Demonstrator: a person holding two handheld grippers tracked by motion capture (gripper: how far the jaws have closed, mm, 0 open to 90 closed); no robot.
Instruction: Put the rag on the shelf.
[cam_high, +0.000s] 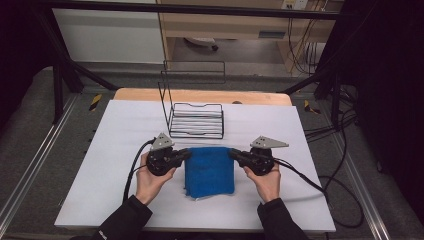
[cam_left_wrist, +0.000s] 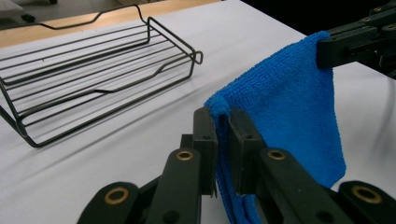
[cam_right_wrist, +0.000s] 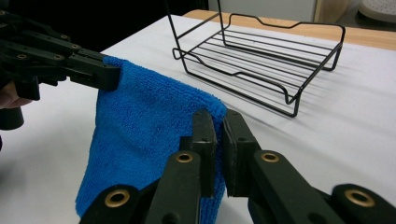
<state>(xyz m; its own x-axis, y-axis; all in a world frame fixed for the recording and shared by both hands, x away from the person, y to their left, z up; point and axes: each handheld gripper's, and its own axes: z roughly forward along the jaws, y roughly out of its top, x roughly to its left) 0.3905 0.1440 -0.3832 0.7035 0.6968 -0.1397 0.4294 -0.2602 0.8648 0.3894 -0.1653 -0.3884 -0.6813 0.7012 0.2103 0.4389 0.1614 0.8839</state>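
1. My left gripper (cam_high: 188, 153) is clamping the blue cloth (cam_high: 210, 171) at its 10 o'clock corner.
2. My right gripper (cam_high: 231, 152) is clamping the 2 o'clock corner.
3. Cloth is hanging between them, its lower edge resting on the white table (cam_high: 110, 150), at 6 o'clock of the wire rack (cam_high: 196, 120).

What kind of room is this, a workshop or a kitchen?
Probably a lab set up for recording: a white table inside a black metal frame, loose cables on the floor, and a hand-held left gripper holding a blue cloth.

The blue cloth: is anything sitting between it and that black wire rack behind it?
Nothing visible. The blue cloth hangs pinched at its upper corners by the left gripper and right gripper; only bare white table separates it from the wire rack.
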